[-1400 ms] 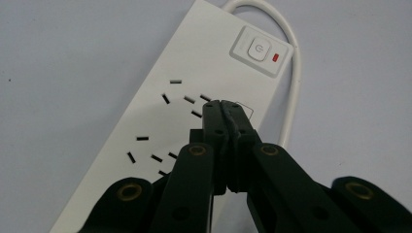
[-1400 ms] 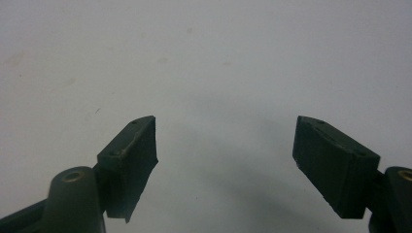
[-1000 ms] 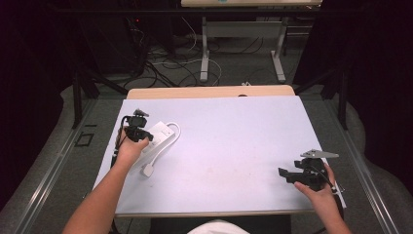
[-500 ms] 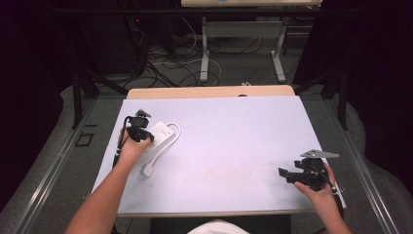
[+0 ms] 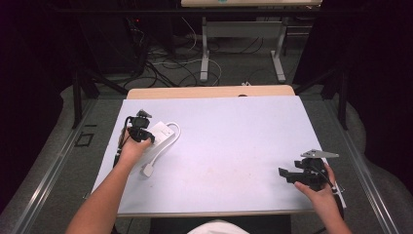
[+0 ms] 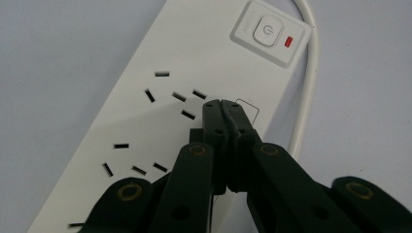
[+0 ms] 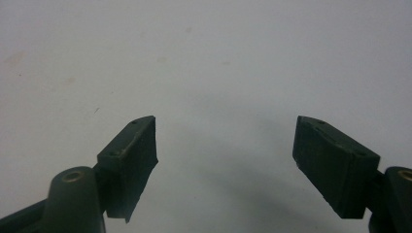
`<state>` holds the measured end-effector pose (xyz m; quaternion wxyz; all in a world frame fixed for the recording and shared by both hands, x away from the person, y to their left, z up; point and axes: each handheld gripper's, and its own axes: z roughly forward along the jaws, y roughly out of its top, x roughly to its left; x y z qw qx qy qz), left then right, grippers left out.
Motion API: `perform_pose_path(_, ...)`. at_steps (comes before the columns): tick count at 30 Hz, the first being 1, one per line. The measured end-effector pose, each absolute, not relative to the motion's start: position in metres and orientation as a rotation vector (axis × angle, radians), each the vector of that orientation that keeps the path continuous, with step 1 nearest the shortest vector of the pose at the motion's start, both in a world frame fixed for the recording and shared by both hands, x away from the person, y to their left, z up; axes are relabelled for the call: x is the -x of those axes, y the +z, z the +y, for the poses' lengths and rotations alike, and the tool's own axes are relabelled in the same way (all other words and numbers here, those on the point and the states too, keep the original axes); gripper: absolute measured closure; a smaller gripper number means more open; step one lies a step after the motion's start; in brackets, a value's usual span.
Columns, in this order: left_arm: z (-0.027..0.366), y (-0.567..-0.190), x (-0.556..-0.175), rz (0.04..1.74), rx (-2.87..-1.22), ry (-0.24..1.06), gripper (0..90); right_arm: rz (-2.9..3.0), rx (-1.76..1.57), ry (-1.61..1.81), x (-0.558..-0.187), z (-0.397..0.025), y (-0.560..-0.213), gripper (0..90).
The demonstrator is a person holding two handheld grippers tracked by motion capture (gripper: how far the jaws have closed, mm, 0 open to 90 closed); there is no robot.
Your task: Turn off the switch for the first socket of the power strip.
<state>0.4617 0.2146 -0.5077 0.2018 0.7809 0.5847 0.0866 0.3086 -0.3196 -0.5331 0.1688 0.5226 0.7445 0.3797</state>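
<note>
White table (image 5: 234, 146), power strip's (image 6: 145, 111) red light (image 6: 289, 42)

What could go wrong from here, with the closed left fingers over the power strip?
The left gripper is shut, its tips over the power strip short of the power button; a push from there may miss the button or slide the strip. The cord runs close beside the fingers and could snag. The right gripper sits open, far off, so nothing steadies the strip.
</note>
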Motion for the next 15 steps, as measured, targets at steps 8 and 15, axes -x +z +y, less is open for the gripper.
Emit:
perform_pose_path(8,0.2129,-0.5081,-0.4608,1.628,-2.187,0.258,90.0,2.128,-1.485,1.08,-0.3087,-0.32,-0.5327,23.6)
perform_pose_path(15,0.2123,-0.5096,-0.4597,1.619,-2.213,0.249,90.0,2.129,-1.484,1.079,-0.3088,-0.3202,-0.5327,23.6)
